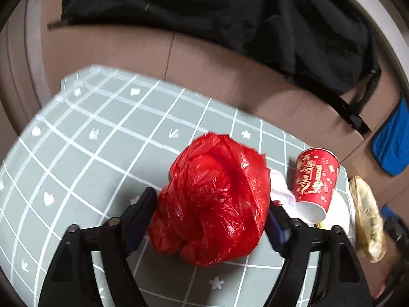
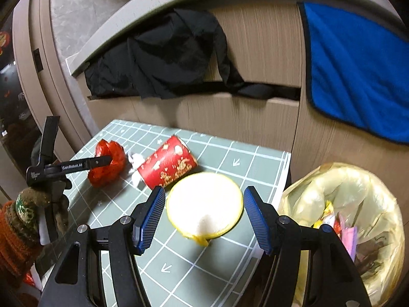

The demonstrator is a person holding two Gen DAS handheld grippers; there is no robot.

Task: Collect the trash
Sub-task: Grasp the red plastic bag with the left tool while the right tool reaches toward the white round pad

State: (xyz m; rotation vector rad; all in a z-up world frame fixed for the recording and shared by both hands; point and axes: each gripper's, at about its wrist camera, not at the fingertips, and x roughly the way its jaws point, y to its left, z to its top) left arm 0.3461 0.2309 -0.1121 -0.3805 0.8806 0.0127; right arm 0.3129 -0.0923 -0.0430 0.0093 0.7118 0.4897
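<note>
A crumpled red plastic bag (image 1: 214, 199) lies on the green grid tablecloth (image 1: 89, 153). My left gripper (image 1: 212, 217) is open with a finger on each side of the bag, close to it. The bag also shows in the right wrist view (image 2: 108, 163), with my left gripper around it. A red paper cup (image 2: 167, 165) lies on its side beside white tissue (image 2: 135, 160). My right gripper (image 2: 204, 217) is open around a white round lid with a yellow rim (image 2: 204, 204), not touching it. The cup (image 1: 315, 181) and tissue (image 1: 280, 189) show right of the bag.
A bin lined with a yellow bag (image 2: 345, 225) holds several wrappers, just past the table's right edge. Black cloth (image 2: 163, 64) and a blue cloth (image 2: 358, 71) hang on the wooden cabinet behind. The person's knitted sleeve (image 2: 18, 227) is at the left.
</note>
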